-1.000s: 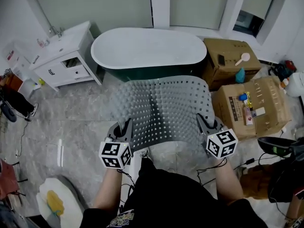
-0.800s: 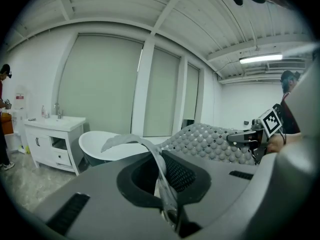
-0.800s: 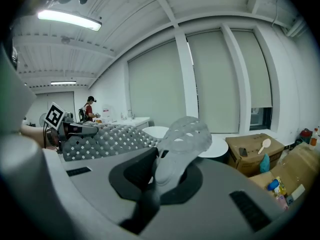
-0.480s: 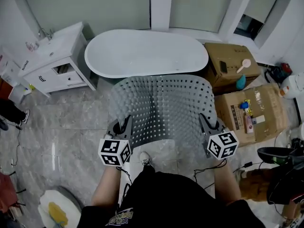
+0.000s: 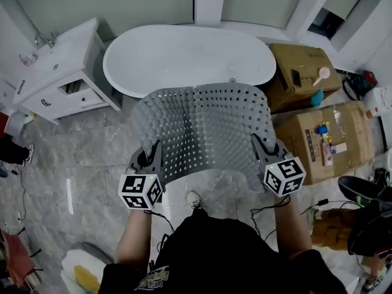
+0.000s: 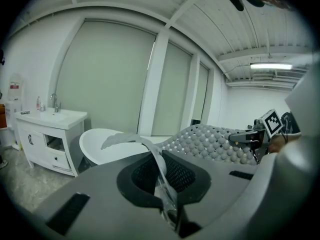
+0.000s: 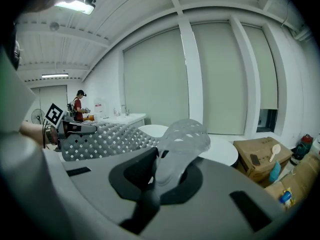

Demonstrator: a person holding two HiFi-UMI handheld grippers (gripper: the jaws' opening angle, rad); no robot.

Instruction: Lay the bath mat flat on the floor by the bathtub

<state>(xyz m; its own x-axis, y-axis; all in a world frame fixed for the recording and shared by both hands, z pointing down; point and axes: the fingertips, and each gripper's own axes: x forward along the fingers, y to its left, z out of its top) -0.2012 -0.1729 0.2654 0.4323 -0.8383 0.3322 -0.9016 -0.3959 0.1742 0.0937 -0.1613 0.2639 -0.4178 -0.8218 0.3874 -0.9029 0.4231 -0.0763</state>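
Grey perforated nubbed rubber bath mat [image 5: 202, 130]: stretched between both jaws, airborne. L gripper [image 5: 149, 159] jaws pinching its near-left corner, R gripper [image 5: 262, 149] pinching near-right. Since 1 s ago white oval bathtub [image 5: 190, 57] is closer ahead of jaws. Approach prob. nearly done; lowering onto grey marble floor [image 5: 79, 141] still to do.

Bathroom, freestanding bathtub [image 5: 187, 57], white sink vanity [image 5: 58, 72], marble-tiled floor [image 5: 79, 158]

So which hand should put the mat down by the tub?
Neither alone, probably: left gripper and right gripper each pinch a near corner of the bath mat, level, facing the bathtub.
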